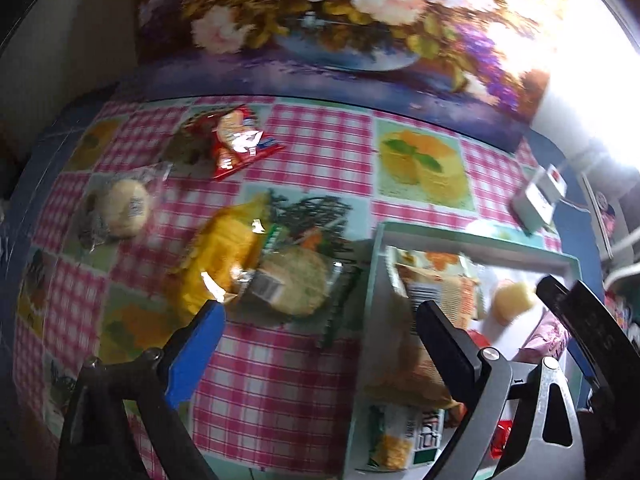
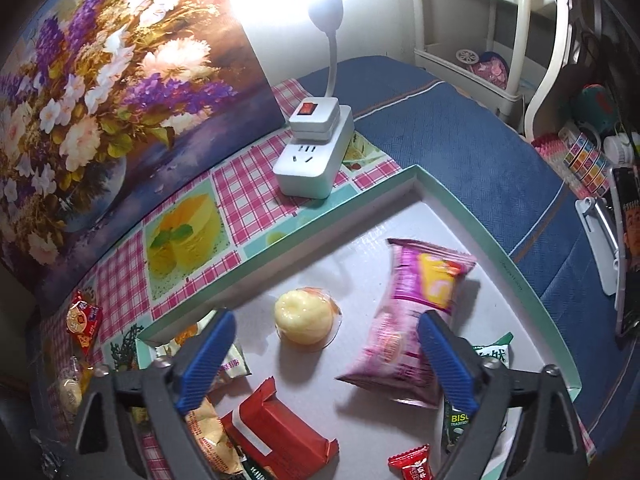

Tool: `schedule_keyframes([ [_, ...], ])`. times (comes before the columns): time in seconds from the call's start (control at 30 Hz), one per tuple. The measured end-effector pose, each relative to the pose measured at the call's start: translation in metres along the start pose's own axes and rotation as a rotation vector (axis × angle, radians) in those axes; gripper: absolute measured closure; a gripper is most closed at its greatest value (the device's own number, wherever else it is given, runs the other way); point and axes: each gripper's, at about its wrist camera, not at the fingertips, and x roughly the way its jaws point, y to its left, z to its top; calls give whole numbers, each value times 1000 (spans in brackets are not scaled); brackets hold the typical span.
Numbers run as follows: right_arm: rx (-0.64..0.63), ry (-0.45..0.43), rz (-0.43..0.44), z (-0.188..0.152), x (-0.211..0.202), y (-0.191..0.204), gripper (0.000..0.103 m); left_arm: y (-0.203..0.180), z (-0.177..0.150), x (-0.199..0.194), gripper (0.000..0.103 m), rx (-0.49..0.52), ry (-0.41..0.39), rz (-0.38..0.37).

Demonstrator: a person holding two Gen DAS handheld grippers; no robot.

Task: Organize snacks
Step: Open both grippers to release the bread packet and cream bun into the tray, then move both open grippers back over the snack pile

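Note:
My left gripper (image 1: 320,336) is open and empty above the checked tablecloth, beside the left wall of the teal-rimmed tray (image 1: 378,264). On the cloth lie a yellow packet (image 1: 224,256), a wrapped round cracker (image 1: 292,280), a wrapped bun (image 1: 120,208) and a red packet (image 1: 236,140). My right gripper (image 2: 326,352) is open and empty above the tray (image 2: 520,268). In the tray lie a round yellow pastry (image 2: 304,316), a pink packet (image 2: 412,308), a red packet (image 2: 276,436), a small red candy (image 2: 412,466) and a green biscuit packet (image 2: 492,354).
A floral painting (image 2: 100,92) leans at the table's back. A white power strip with a lamp (image 2: 312,152) stands next to the tray's far corner. A blue bedcover (image 2: 460,140) and white shelf (image 2: 480,40) lie to the right.

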Motion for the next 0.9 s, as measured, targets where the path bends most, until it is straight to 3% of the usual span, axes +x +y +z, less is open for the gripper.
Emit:
schedule_keyframes([
  [0.27, -6, -17, -15, 0, 0, -3, 0, 21, 2, 4, 6, -85, 2, 35],
  [0.53, -31, -36, -31, 0, -5, 0, 0, 28, 3, 5, 6, -108, 10, 53],
  [0.9, -154, -158, -54, 0, -24, 20, 0, 40, 5, 3, 6, -108, 4, 88],
])
